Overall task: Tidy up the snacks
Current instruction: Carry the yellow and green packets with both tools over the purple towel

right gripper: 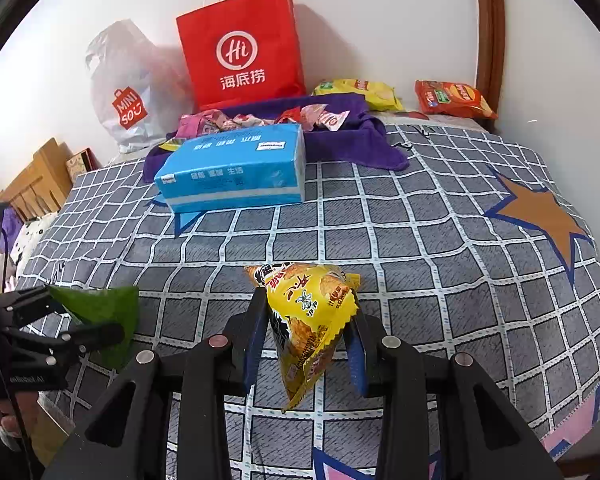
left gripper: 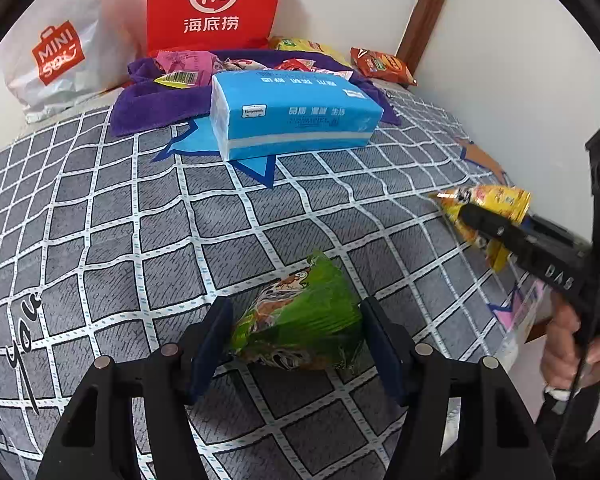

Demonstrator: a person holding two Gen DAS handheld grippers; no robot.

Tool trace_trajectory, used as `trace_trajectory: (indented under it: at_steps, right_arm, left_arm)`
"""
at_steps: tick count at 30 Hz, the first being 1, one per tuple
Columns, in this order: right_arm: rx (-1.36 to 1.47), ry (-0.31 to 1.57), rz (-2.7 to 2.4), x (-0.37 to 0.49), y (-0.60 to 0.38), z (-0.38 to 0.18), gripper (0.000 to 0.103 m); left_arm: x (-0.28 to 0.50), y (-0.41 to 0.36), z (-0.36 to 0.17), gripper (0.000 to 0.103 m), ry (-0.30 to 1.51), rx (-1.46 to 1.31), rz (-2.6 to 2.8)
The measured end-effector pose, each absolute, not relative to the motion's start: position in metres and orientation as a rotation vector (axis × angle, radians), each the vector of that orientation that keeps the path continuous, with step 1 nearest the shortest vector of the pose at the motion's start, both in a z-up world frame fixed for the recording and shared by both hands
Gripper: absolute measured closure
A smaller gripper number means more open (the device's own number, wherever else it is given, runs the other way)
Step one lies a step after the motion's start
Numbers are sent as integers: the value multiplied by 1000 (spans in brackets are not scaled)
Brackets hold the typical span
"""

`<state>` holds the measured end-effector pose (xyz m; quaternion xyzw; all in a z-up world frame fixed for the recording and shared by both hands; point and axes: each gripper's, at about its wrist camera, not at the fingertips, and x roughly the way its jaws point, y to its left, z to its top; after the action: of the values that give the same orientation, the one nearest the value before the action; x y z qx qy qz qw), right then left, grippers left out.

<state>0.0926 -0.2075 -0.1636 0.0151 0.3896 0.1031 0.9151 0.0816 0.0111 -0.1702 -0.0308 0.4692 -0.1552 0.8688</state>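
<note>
White walls and a brown wooden post back a bed [right gripper: 440, 216] covered in a grey sheet with a white grid, printed stars and the script word "you". Against the wall stands a red paper bag [right gripper: 240, 52] with a white "Hi" logo and Chinese characters, and beside it a white plastic bag [right gripper: 128, 92] marked "MINISO". A purple towel [right gripper: 372, 140] lies in front of them, with small pink and red wrapped snacks [right gripper: 324, 116] scattered on it. A blue tissue pack [right gripper: 236, 168] with white Chinese lettering rests partly on the towel's near edge. Near the far corner lie a yellow chip bag [right gripper: 364, 92] and a red chip bag [right gripper: 452, 100]. Closer in, the left tongs [left gripper: 296, 340] stand about half open around a green snack packet [left gripper: 304, 320] resting on the sheet; whether the pads touch it I cannot tell. The right tongs [right gripper: 308, 336] are narrowly closed on a yellow snack packet [right gripper: 312, 316] printed with red and black Chinese characters, pinching it near its middle. A hand [left gripper: 568, 344] grips the right tool's handle.
</note>
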Motion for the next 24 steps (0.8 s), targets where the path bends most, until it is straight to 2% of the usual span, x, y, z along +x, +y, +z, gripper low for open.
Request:
trace_trajectory:
  at_steps: [11, 24]
  right_arm:
    - [36, 819, 221, 101, -208, -163, 67]
    - [12, 776, 269, 126, -196, -128, 67]
  left_arm:
    - [96, 12, -157, 41, 975, -99, -331]
    - [124, 24, -127, 44, 964, -154, -324]
